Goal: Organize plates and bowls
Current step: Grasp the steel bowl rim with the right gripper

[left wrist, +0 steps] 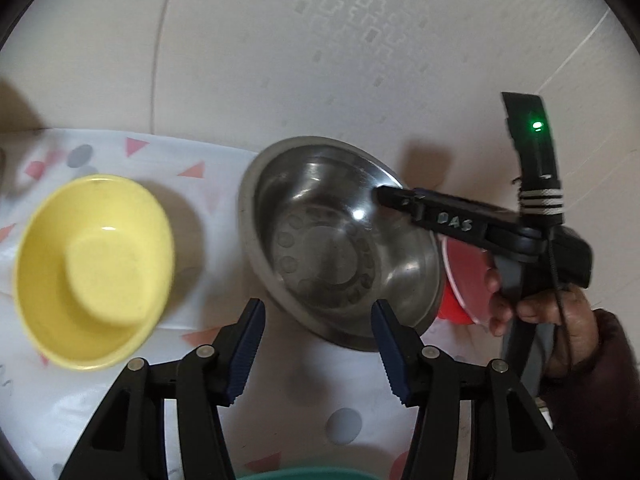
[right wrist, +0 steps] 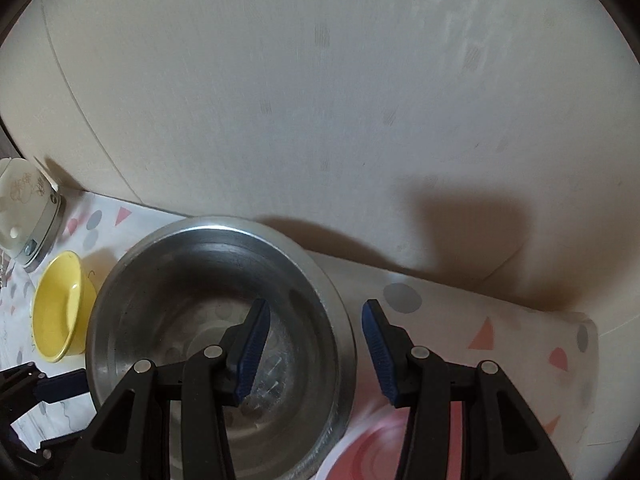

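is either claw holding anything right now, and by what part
Nothing is gripped yet. The right claw straddles the rim of the round stainless steel bowl, pads clear of it; the left claw is open and empty.

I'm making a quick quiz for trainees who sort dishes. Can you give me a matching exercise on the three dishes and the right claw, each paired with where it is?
Things:
1. yellow bowl
2. steel bowl
3. red dish
4. right claw

Places:
a. partly hidden behind the steel bowl's right side
b. open, astride the steel bowl's rim, one finger inside
c. farthest left on the patterned cloth, standing alone
d. in the middle, between the other two dishes

Pairs: 1-c, 2-d, 3-a, 4-b
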Available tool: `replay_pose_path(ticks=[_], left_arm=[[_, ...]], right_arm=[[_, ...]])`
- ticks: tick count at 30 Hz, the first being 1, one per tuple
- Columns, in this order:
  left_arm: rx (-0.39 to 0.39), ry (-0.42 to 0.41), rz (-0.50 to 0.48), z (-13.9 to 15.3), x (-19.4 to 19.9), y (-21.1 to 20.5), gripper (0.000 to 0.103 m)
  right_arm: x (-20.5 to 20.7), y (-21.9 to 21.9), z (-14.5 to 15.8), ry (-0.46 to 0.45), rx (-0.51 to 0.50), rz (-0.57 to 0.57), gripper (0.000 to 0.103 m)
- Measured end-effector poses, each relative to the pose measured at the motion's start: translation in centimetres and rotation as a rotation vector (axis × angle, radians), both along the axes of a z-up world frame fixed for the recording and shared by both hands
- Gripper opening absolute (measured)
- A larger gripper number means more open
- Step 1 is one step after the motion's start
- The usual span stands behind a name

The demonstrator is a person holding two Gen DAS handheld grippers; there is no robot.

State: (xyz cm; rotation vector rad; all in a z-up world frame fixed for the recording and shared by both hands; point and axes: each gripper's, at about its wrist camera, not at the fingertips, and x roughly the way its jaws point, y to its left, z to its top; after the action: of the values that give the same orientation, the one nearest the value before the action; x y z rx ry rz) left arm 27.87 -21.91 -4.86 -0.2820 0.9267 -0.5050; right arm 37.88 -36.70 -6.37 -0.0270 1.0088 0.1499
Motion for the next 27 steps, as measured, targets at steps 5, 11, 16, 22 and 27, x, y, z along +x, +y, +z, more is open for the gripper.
replay_pose_path(ticks=[5,11,16,22,27], left_arm=[[-0.026,0.016,-0.027,-0.7,1.2,-0.8,0.055],[-0.06,0.019,-0.034,-0.8,1.4,-0.9,0.054],[-0.029,-0.002,-0.03,-0.6,0.8,-1.0,0.054],[0.004,-0.029,-0.027,0.1,-0.1,-1.0,0.054],[0.022,-0.033,-0.011,0.1,-0.7,-0.3,0.054]], right_arm=[[0.6,-0.1,-1.2,0.027,-0.001,0.009,0.042],[0.1,0.3,-1.2,0.018,-0.016,0.016,0.036],[-0.4,0.1,-1.2,0.017,-0.024,0.026,0.027],[-1.3,0.5,-1.0,0.004,-0.046,0.071,0.024],[-2.2,1.0,-0.5,-0.011,-0.045,0.102,0.022]])
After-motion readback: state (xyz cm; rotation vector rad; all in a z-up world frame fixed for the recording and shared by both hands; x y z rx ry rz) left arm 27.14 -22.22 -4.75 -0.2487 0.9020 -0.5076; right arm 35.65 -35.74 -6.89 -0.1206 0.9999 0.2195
